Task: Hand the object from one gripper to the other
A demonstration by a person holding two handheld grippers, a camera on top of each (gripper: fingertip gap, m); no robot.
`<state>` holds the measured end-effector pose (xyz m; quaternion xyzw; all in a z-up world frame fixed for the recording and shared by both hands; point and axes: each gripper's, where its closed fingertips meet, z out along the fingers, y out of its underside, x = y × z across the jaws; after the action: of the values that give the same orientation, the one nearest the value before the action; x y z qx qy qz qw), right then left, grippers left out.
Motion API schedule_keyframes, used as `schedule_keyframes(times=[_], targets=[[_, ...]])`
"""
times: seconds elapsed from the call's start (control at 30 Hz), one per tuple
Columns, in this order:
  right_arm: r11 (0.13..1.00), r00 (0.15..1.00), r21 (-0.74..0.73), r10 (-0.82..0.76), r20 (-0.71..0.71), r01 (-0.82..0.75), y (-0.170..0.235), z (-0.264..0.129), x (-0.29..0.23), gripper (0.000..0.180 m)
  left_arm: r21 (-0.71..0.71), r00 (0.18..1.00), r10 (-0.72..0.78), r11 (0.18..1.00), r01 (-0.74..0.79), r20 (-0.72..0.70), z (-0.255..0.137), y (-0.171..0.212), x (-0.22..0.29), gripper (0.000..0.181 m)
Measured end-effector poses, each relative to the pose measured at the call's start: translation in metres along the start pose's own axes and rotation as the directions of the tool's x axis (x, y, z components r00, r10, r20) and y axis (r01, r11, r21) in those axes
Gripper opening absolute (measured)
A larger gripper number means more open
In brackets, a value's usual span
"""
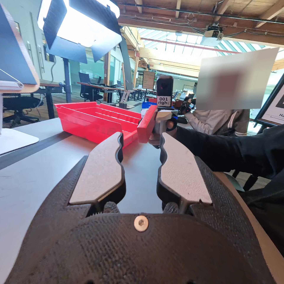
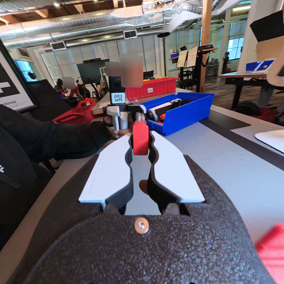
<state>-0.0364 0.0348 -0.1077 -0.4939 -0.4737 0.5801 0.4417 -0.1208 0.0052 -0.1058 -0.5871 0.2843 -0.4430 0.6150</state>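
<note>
A red rectangular block (image 2: 140,138) is gripped between the fingers of my right gripper (image 2: 140,136) and held above the grey table (image 2: 215,153). In the left wrist view the block (image 1: 146,124) sticks out toward me from the right gripper (image 1: 156,118). My left gripper (image 1: 141,136) is open and empty, with its fingertips just short of the block's near end. In the right wrist view the left gripper (image 2: 126,116) faces me just beyond the block, jaws apart, held by a hand in a black sleeve.
An open red bin (image 1: 86,127) sits on the table to the left of the block. A blue bin (image 2: 189,116) holding a white and black cylinder stands beyond the block. A white stand base (image 1: 15,141) lies at the table edge. A blurred red shape (image 2: 270,253) is at the lower right. Spacing between my two grippers at the tips: around 10 cm.
</note>
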Motion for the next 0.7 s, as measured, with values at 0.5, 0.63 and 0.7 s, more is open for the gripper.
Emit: schedule_keyframes(times=[0.5, 0.63, 0.7], targets=[[0.998, 0.999, -0.051, 0.039, 0.003, -0.039, 0.018, -0.013, 0.019, 0.017, -0.045, 1.0, 0.011, 0.999, -0.01, 0.026, -0.002, 0.008, -0.007, 0.042], [0.996, 0.996, -0.079, 0.039, 0.075, -0.033, 0.027, 0.009, 0.0, 0.017, -0.147, 1.0, 0.012, 0.989, -0.013, -0.012, 0.011, 0.033, 0.002, 0.043], [0.996, 0.992, -0.082, 0.046, 0.114, -0.036, 0.03, 0.019, -0.01, 0.017, -0.197, 0.999, 0.011, 0.98, -0.017, -0.032, 0.017, 0.047, 0.007, 0.043]])
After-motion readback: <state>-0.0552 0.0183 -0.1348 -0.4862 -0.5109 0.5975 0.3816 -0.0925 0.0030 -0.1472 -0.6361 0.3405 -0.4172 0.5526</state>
